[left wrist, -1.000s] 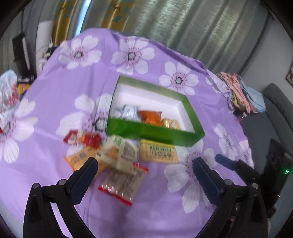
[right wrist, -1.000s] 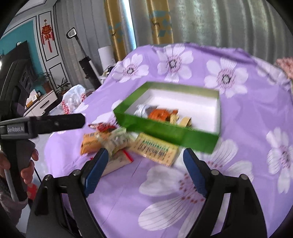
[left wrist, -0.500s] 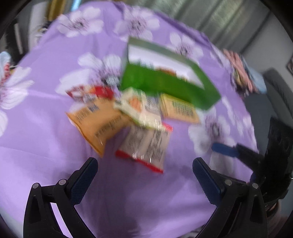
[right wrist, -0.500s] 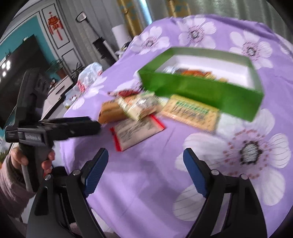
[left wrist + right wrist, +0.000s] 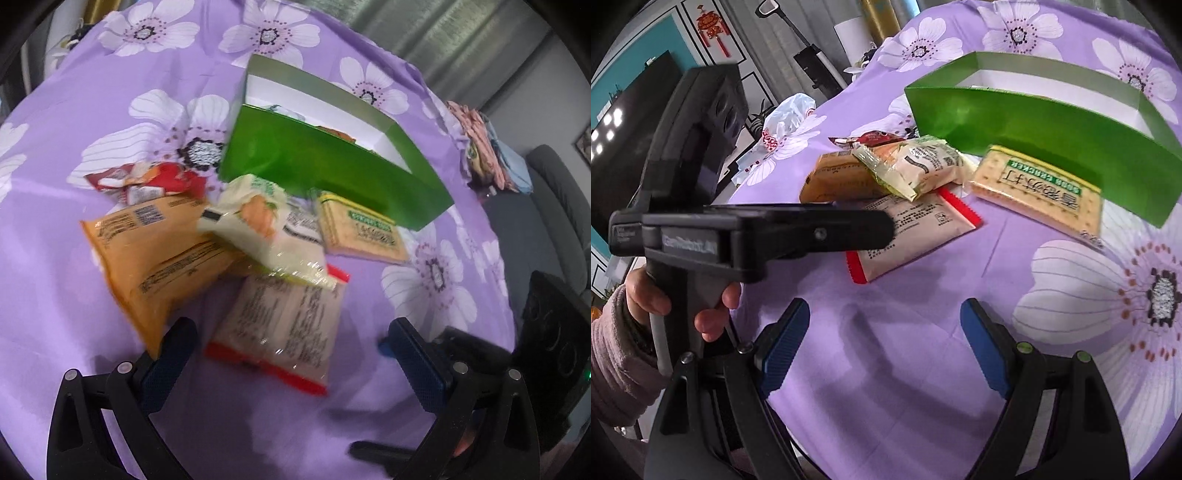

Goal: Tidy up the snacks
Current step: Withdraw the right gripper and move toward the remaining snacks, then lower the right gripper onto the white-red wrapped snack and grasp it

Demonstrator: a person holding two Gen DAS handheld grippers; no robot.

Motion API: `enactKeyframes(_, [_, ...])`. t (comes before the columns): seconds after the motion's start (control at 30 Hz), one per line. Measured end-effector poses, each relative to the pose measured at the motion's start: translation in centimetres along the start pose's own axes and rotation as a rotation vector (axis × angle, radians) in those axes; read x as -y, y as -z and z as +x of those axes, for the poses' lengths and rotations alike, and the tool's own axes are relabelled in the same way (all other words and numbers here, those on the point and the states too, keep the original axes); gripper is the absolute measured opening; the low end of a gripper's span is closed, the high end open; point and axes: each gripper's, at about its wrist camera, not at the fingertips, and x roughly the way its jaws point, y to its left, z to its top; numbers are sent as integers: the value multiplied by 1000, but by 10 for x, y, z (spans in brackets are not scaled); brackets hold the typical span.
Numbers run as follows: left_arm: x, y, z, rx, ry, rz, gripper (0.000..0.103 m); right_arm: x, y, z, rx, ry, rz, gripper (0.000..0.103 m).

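Left wrist view: over the last second the left gripper (image 5: 291, 347) has dropped toward the loose pile, its jaws wide and empty, now flanking the red-edged packet (image 5: 284, 328) with the orange pouch (image 5: 155, 254) at its left finger. Further right, the cracker pack (image 5: 360, 234) lies against the green box (image 5: 332, 173), which seems, through blur, to hold a few snacks. The right gripper (image 5: 886, 343) has likewise sunk, spread wide over bare cloth, so a first pickup looks imminent.
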Motion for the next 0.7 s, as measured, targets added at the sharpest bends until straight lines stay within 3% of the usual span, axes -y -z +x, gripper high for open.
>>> enactKeyframes(0.07, [4, -2, 3, -3, 8, 12, 103, 1, -4, 2, 7, 1, -2, 85])
enactKeyframes(0.17, [10, 1, 7, -18, 24, 26, 94, 6, -10, 6, 13, -4, 15, 84])
enactKeyframes(0.3, [12, 2, 7, -33, 54, 19, 67, 9, -13, 9, 16, -6, 12, 84])
enactKeyframes(0.43, [6, -3, 10, -38, 54, -24, 57, 13, -20, 13, 19, -18, 12, 81])
enactKeyframes(0.57, [6, -6, 15, -38, 36, -38, 53, 16, -26, 18, 13, -8, 12, 72])
enactKeyframes(0.7, [6, -4, 16, -33, 18, -35, 49, 22, -26, 17, 9, 29, 12, 50])
